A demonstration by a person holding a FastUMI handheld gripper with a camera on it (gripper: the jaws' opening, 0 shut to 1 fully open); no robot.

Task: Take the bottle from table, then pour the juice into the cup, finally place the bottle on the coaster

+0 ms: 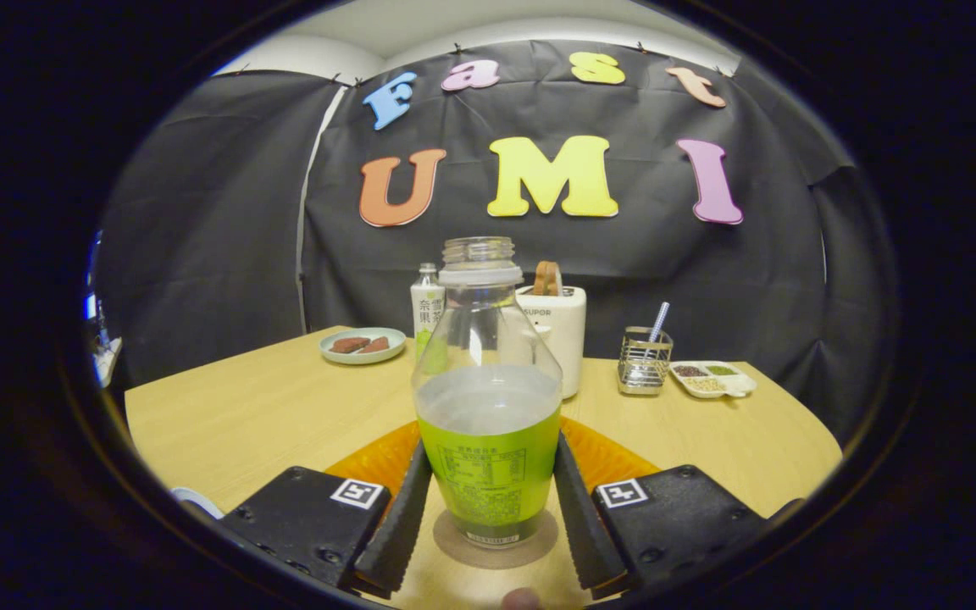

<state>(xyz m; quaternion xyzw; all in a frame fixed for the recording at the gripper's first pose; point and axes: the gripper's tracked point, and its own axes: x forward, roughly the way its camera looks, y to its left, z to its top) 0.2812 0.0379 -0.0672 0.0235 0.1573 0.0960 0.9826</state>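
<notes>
A clear bottle with no cap and a green label stands upright on a round brown coaster. It is roughly half full of pale juice. My gripper has one finger on each side of the bottle's lower body, and both fingers touch its sides. An orange mat lies under and behind the coaster. A white curved rim, perhaps the cup, peeks out beside the left finger's base.
On the wooden table beyond the bottle stand a plate with brown pieces, a second small bottle, a white appliance, a wire holder with a straw and a white divided dish.
</notes>
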